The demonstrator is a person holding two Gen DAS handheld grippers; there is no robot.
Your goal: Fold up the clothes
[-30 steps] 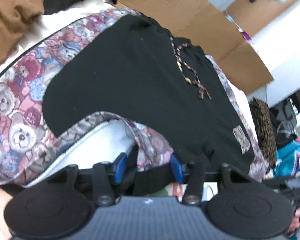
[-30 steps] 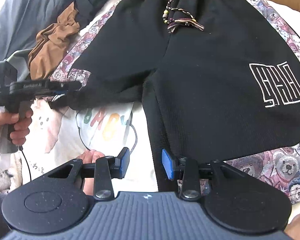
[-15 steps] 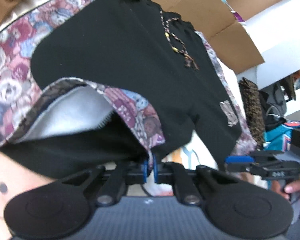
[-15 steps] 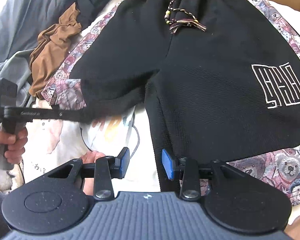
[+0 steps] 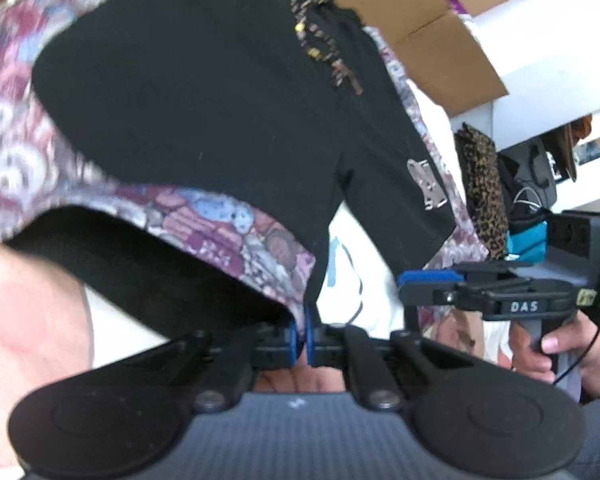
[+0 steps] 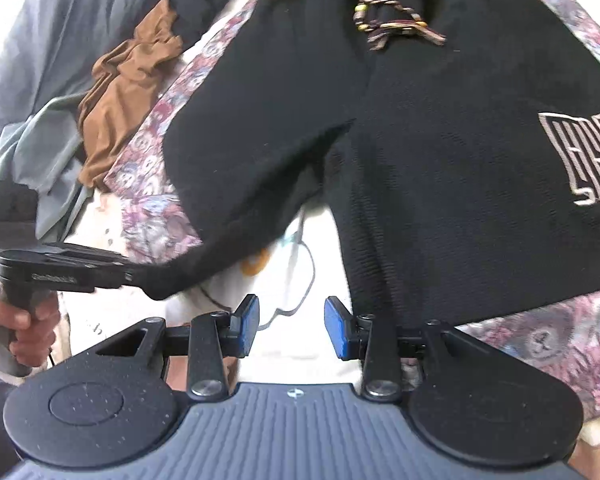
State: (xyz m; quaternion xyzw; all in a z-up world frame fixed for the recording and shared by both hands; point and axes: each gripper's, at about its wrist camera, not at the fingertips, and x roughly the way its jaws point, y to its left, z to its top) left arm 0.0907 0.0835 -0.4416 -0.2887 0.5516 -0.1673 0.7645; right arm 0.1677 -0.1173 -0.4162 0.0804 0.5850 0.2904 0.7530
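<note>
Item: black shorts point(image 6: 440, 140), patterned bear-print side panels, braided drawstring point(image 6: 384, 28) at the waistband. Laid flat, front up, on a white printed cloth point(image 6: 292, 280) over what appears to be a bed; the surface beneath is too covered to be identified with certainty. To the left of the shorts, a brown garment point(image 6: 124, 92) and grey clothing are heaped.

Handling: the fabric is judged soft, light and limp; it will drape and sag wherever it is unsupported. It is best taken at a hem corner or at the waistband edge, where seams give a firmer bite.

Left gripper point(image 5: 303, 340): fingers closed tight on the hem corner of the shorts' left leg, which is drawn off the cloth and stretched taut toward the near left. The gripper is seen angled downward, carried by a hand point(image 6: 18, 320) at the handle.

Right gripper point(image 6: 292, 326): fingers held partly apart with nothing between them, poised just beside the inner hem of the shorts' right leg, tilted steeply down.
</note>
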